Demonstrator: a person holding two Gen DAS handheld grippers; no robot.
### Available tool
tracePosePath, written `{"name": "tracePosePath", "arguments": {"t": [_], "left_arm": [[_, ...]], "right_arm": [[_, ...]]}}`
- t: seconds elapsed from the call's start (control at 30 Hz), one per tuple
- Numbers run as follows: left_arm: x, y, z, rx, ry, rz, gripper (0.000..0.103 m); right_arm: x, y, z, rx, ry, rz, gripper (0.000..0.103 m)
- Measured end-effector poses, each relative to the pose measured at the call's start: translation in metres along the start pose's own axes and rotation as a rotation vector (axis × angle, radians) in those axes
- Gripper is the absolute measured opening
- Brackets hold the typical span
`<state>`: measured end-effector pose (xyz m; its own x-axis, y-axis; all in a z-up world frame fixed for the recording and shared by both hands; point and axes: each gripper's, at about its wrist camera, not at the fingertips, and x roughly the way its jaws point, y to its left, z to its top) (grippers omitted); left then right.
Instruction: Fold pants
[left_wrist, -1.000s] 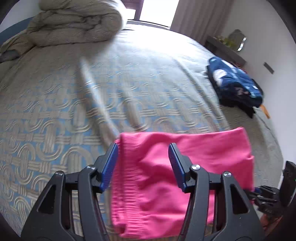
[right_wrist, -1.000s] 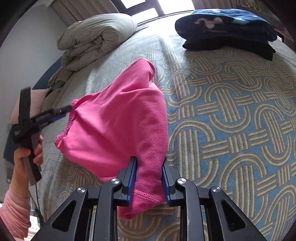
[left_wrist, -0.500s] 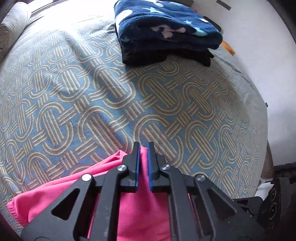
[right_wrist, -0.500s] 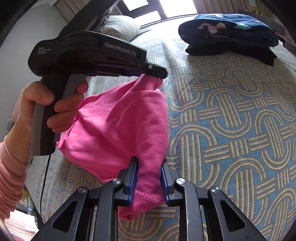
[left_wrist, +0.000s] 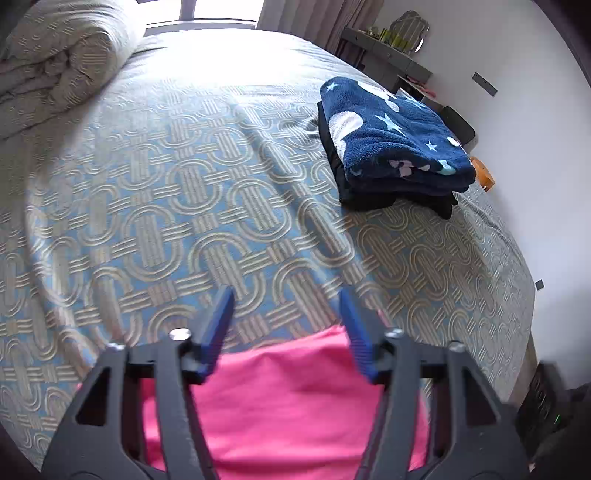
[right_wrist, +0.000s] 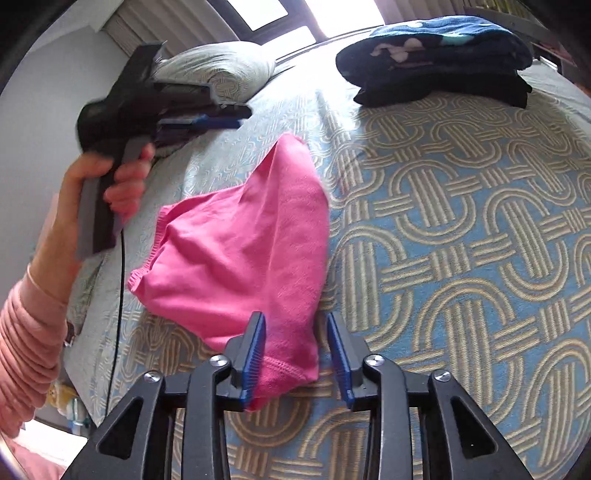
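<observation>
The pink pants lie folded in a compact bundle on the patterned bedspread. In the left wrist view they show as a pink mass under and behind the fingers. My left gripper is open and empty, raised above the pants' far edge; it also shows in the right wrist view, held by a hand up and to the left. My right gripper is open, its jaws standing either side of the pants' near corner without gripping it.
A stack of folded dark clothes topped by a navy star-print fleece sits at the far right of the bed, also in the right wrist view. A rolled duvet lies at the head. The bed's right edge runs along a white wall.
Both grippers have opened and let go of the pink pants. The left gripper has lifted up and away from the pants' far corner, which now rests on the bed.
</observation>
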<state>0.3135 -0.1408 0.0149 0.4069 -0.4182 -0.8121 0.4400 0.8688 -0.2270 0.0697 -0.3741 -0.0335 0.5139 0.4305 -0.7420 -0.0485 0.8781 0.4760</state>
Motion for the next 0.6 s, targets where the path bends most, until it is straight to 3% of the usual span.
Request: {"name": "tracePosePath", "arguments": {"t": [0.1, 0.23, 0.37, 0.53, 0.57, 0.6], "left_arm": [[-0.029, 0.021, -0.041, 0.051, -0.021, 0.088, 0.077], [-0.045, 0.074, -0.088, -0.006, 0.022, 0.227, 0.083], [-0.035, 0.125, -0.126, -0.189, 0.135, 0.217, 0.083], [-0.026, 0.147, -0.139, -0.324, 0.128, 0.065, 0.083], [-0.024, 0.145, -0.139, -0.322, 0.121, 0.043, 0.083], [-0.022, 0.142, -0.138, -0.312, 0.117, 0.042, 0.083]], "right_arm": [[-0.014, -0.015, 0.021, 0.037, -0.057, 0.005, 0.063], [-0.001, -0.017, 0.051, 0.061, -0.029, 0.074, 0.066], [0.035, 0.001, 0.072, 0.009, 0.044, 0.053, 0.066], [0.07, 0.013, 0.105, -0.022, 0.07, 0.029, 0.066], [0.075, 0.012, 0.112, -0.016, 0.067, 0.036, 0.054], [0.081, 0.009, 0.119, 0.003, 0.067, 0.01, 0.007]]}}
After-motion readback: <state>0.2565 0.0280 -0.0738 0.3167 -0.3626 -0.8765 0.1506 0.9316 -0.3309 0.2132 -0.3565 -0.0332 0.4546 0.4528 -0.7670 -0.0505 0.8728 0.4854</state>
